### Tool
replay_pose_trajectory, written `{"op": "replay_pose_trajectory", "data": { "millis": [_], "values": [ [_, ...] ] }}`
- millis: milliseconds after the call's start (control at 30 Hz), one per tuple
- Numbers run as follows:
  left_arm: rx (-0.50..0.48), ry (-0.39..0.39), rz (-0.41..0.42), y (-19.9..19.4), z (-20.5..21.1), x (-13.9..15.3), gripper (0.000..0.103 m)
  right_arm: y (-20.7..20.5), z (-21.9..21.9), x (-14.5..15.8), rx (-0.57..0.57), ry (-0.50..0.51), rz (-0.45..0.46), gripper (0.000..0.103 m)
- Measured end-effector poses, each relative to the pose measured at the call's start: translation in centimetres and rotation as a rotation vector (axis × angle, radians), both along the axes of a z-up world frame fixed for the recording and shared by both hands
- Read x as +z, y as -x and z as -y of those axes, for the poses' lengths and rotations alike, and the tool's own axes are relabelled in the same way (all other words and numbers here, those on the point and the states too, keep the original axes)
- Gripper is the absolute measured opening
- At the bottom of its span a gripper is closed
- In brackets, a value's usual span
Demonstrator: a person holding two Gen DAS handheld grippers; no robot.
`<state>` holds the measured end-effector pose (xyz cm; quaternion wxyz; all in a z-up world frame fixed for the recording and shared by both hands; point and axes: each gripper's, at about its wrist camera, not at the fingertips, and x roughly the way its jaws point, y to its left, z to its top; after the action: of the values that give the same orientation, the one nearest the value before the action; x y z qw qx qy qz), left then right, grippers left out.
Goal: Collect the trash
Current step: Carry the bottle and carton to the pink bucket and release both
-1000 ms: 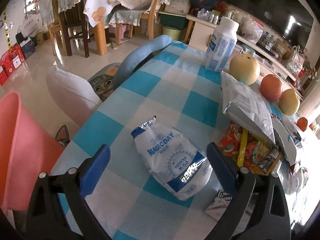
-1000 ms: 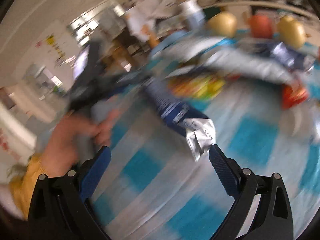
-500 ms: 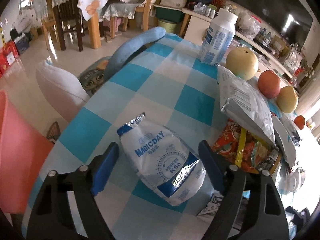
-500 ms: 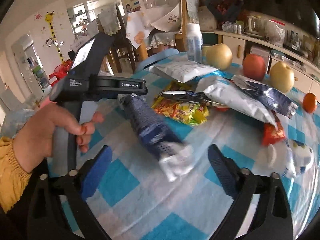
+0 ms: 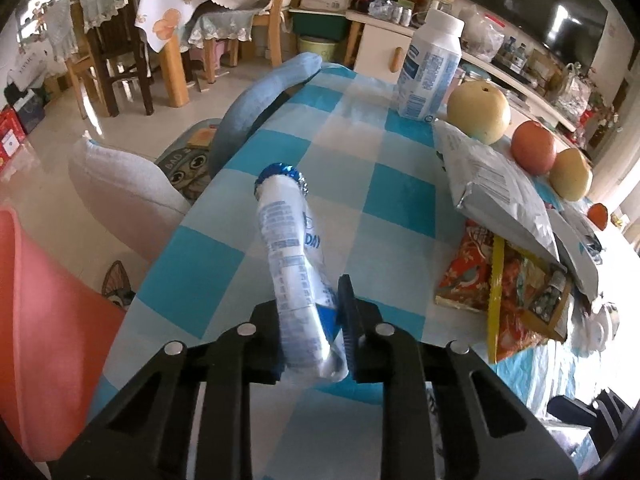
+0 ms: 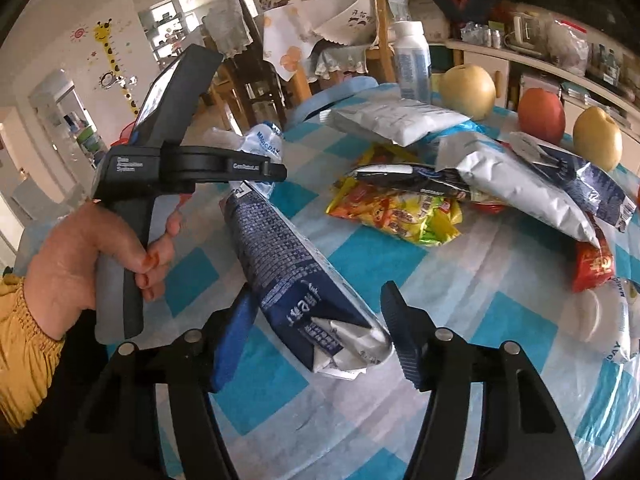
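Jaws of the left hand-held gripper [image 5: 310, 332] have just closed — pinching the white-and-blue wrapper [image 5: 294, 256] above the tablecloth [image 5: 400, 184].

A glossy, crinkled foil snack bag [image 5: 296, 264] lay on the counter's [image 5: 384, 216] smooth checked cloth, near a smooth plastic bottle [image 5: 430, 76], matt black plastic claw arms [image 5: 404, 392], a wooden chair [image 5: 276, 12] and a shiny tiled floor [image 5: 72, 184].

The left gripper [image 5: 312, 340] has just been closing, and its fingers [image 5: 347, 320] are now pinching a white-and-blue wrapper [image 5: 290, 248], squeezing it narrow above the checked surface [image 5: 384, 176]. A white bottle [image 5: 430, 72], three fruits [image 5: 478, 112] and silver bags [image 5: 496, 192] are lying beyond; a pink bin [image 5: 44, 320] is standing left.
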<state>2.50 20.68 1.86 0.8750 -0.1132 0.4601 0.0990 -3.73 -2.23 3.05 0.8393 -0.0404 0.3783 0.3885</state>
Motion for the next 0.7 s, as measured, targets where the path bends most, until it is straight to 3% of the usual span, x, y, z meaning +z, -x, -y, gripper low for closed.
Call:
{"op": "replay_pose_trajectory", "data": {
  "millis": [100, 333, 400, 567, 600, 700],
  "values": [
    [-0.017, 0.028, 0.006, 0.4, -0.4, 0.0, 0.022, 0.1, -0.3, -0.1, -0.006, 0.025, 0.026, 0.078],
    [-0.046, 0.083, 0.045, 1.3, -0.9, 0.5, 0.021, -0.4, -0.6, -0.7, -0.031, 0.055, 0.073, 0.078],
    [-0.058, 0.09, 0.058, 1.6, -0.9, 0.7, 0.021, -0.6, -0.7, -1.0, -0.035, 0.066, 0.067, 0.063],
    [-0.078, 0.123, 0.091, 2.5, -1.4, 1.5, 0.021, -0.2, -1.0, -0.9, -0.021, 0.077, 0.065, 0.046],
    [-0.085, 0.125, 0.101, 2.7, -1.5, 1.7, 0.021, -0.1, -1.1, -0.9, -0.019, 0.079, 0.068, 0.039],
    [-0.099, 0.119, 0.119, 3.2, -1.6, 2.2, 0.021, 0.0, -1.3, -0.9, -0.031, 0.085, 0.06, 0.037]
  ]
}}
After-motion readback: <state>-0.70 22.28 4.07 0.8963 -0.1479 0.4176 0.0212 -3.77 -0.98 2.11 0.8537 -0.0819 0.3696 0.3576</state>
